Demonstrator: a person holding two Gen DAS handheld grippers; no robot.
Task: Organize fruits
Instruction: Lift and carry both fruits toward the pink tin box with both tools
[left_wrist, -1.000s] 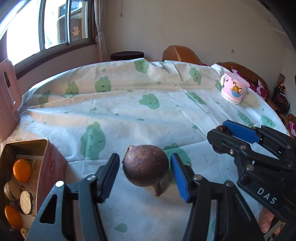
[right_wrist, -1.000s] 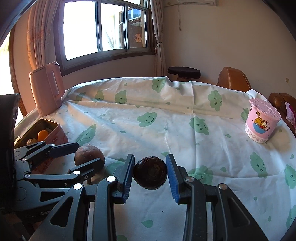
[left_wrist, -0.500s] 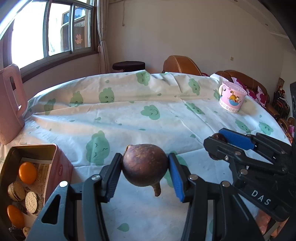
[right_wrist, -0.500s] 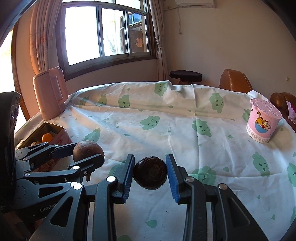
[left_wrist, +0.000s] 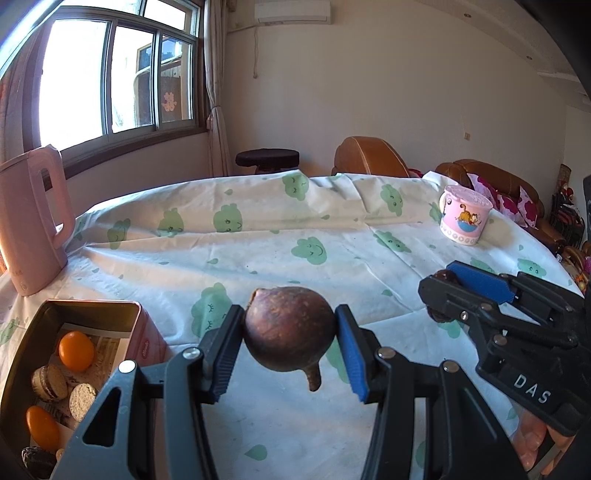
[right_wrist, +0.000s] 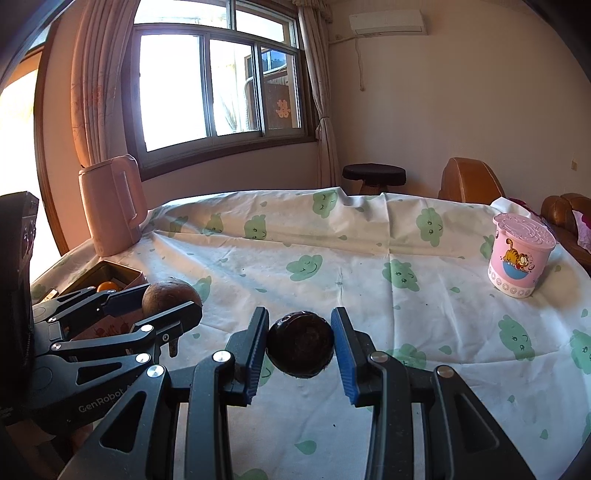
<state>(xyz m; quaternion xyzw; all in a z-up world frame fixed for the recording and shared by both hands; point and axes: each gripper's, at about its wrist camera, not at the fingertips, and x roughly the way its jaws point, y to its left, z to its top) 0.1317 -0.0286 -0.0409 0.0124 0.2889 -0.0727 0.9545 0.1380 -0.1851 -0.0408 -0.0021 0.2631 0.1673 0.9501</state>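
Note:
My left gripper (left_wrist: 290, 341) is shut on a round brown fruit with a stem (left_wrist: 288, 338) and holds it above the tablecloth; the same fruit shows in the right wrist view (right_wrist: 170, 295). My right gripper (right_wrist: 300, 343) is shut on a darker round fruit (right_wrist: 301, 343), also lifted off the table. The right gripper shows in the left wrist view (left_wrist: 480, 295) to the right of the left one. An open pink tin (left_wrist: 92, 306) at the lower left holds orange fruits (left_wrist: 75, 350) and biscuits.
A pink kettle (left_wrist: 33, 225) stands at the far left behind the tin. A pink cartoon cup (left_wrist: 463, 216) stands at the far right of the table. The round table has a white cloth with green clouds (left_wrist: 295, 240). Chairs stand behind it.
The left gripper closed on the brown fruit, and both grippers rose with their fruits off the table.

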